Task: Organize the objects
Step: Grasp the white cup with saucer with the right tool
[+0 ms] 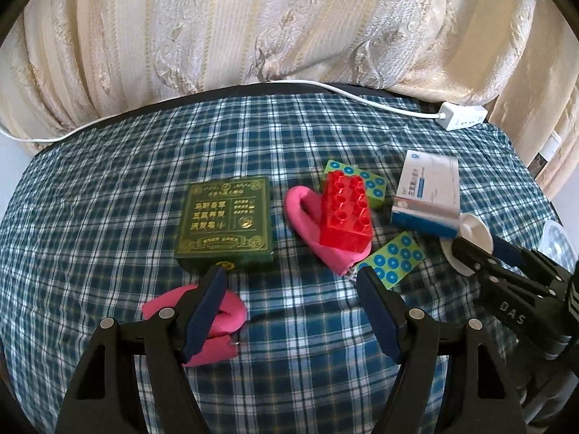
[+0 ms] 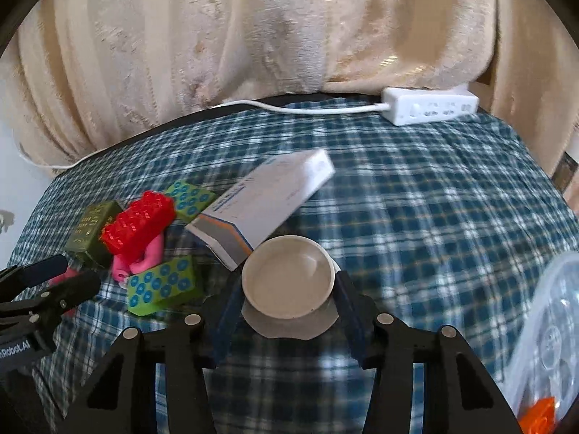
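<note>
On the blue plaid tablecloth [image 1: 108, 188] lie a dark green box [image 1: 226, 222], a red toy brick [image 1: 347, 213] on a pink cloth [image 1: 307, 224], two green dotted blocks [image 1: 369, 182] [image 1: 392, 262], and a white-blue carton [image 1: 427, 193]. My left gripper [image 1: 291, 289] is open above the cloth; its left finger overlaps a second pink cloth [image 1: 224, 320]. My right gripper [image 2: 286, 307] is shut on a small white dish [image 2: 287, 276], held beside the carton [image 2: 264, 202]. The right gripper also shows in the left wrist view [image 1: 485, 256].
A white power strip [image 2: 430, 108] with its cable [image 1: 325, 88] lies at the table's far edge, before a cream curtain [image 1: 253, 21]. A clear plastic container [image 2: 546, 329] stands at the right, with an orange piece [image 2: 539, 416] below it.
</note>
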`<state>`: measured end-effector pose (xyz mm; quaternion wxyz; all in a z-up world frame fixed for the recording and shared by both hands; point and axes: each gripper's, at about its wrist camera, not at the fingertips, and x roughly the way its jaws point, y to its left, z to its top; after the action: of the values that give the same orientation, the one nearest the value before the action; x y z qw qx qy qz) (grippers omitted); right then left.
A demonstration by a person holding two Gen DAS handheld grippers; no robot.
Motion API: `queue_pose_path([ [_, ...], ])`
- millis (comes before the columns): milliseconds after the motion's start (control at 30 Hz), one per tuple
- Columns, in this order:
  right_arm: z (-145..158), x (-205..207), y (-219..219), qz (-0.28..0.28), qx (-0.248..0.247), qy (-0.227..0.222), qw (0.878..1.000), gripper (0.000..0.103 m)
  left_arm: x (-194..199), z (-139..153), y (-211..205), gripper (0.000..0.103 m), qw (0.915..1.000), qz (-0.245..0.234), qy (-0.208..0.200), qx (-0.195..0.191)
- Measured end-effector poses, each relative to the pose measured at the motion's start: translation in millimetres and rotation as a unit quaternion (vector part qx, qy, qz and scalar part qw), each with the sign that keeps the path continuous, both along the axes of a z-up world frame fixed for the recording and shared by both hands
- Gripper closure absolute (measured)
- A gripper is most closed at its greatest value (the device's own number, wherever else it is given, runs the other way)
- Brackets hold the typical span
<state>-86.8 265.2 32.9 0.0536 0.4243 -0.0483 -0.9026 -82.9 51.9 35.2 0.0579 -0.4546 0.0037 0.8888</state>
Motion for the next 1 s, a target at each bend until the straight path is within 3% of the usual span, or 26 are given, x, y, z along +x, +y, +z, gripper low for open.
queue_pose_path([
  [467, 5.4, 30.5, 20.2, -0.014, -0.017, 0.019, 1.0, 0.05, -21.0, 2.2, 23.3, 0.028, 0.9999, -0.013, 0.001, -0.004],
  [733, 0.9, 31.6, 24.9, -0.015, -0.037, 0.008, 0.999, 0.05, -37.2, 0.4, 34.2, 0.028, 0.9996, -0.013, 0.012, -0.022],
  [867, 1.2, 32.6, 25.9, -0.014, -0.041, 0.009, 0.999, 0.05, -44.6, -2.4, 37.4, 0.032, 0.9992, -0.008, 0.018, -0.035],
  [1000, 0.4, 32.3, 25.7, -0.011, -0.042, 0.009, 0.999, 0.05, -51.0, -5.6, 40.9, 0.044, 0.999, -0.012, 0.017, -0.041],
])
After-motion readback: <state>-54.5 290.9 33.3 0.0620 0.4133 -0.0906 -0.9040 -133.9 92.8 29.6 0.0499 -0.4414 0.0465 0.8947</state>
